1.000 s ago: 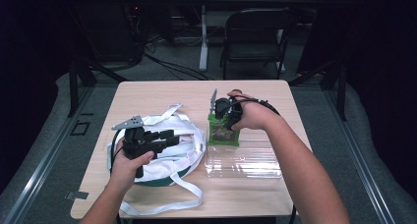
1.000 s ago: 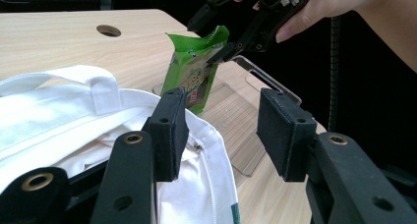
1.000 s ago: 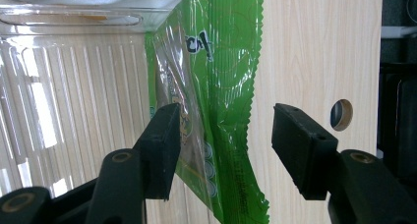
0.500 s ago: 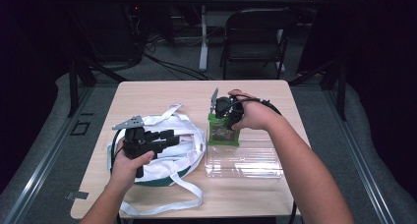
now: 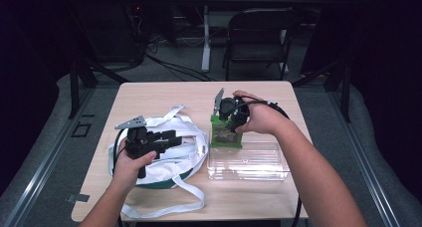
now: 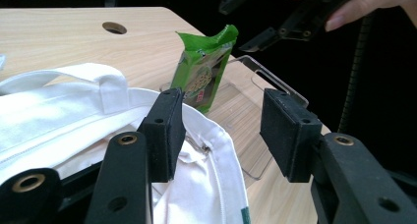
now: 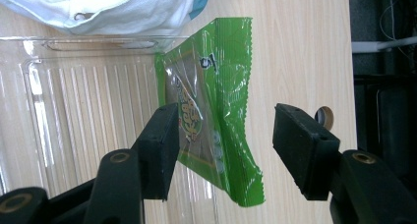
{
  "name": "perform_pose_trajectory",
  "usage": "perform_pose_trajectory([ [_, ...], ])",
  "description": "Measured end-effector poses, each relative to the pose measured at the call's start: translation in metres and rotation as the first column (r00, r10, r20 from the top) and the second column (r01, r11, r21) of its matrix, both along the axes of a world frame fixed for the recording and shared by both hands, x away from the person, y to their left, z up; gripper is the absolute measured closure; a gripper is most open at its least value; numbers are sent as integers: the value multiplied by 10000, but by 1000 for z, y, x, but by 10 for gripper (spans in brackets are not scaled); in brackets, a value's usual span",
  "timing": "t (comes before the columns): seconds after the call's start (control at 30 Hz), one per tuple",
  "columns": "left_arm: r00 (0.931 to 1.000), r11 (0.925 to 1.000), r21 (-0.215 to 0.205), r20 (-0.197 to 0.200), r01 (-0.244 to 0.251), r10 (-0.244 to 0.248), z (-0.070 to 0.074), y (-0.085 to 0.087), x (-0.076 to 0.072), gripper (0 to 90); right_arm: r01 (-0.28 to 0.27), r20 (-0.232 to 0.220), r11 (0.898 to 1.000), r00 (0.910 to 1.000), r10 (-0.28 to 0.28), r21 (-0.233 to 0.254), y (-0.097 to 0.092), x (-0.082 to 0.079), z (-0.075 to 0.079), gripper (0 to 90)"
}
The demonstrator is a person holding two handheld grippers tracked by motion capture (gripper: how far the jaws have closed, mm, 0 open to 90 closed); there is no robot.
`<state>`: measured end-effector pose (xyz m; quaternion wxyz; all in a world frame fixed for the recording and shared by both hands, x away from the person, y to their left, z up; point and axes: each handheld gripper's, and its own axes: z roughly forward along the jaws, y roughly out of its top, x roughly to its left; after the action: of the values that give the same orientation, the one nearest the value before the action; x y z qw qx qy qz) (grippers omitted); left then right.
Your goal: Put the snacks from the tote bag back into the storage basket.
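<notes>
A green snack packet (image 7: 211, 111) stands on the table against a clear plastic tray (image 7: 88, 126), between the spread jaws of the right gripper (image 7: 223, 150), seemingly untouched. The left gripper (image 6: 221, 130), jaws apart, hovers over a white bag (image 6: 74, 130).

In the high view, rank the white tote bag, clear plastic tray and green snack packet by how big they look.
1. white tote bag, largest with its straps spread out
2. clear plastic tray
3. green snack packet, clearly smallest, partly hidden under the right gripper
</notes>
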<state>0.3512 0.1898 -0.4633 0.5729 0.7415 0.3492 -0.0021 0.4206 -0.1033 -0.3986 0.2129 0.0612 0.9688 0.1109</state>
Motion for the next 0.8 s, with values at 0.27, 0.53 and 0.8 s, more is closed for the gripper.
perform_pose_trajectory([
  [0.27, 9999, 9999, 2, -99, -115, 115, -2, -1, 6, 501, 280, 31, 9986, 9996, -281, 446, -6, -16, 5, 436],
  [0.53, 9994, 9993, 131, -92, -336, 338, -3, 1, 8, 490, 692, 228, 9904, 9971, -724, 1200, -9, -36, 3, 436],
  [0.8, 9982, 9980, 249, -92, -588, 591, -4, 6, 10, 484, 1328, 249, 9665, 9896, -1416, 2199, -18, -51, 2, 437],
])
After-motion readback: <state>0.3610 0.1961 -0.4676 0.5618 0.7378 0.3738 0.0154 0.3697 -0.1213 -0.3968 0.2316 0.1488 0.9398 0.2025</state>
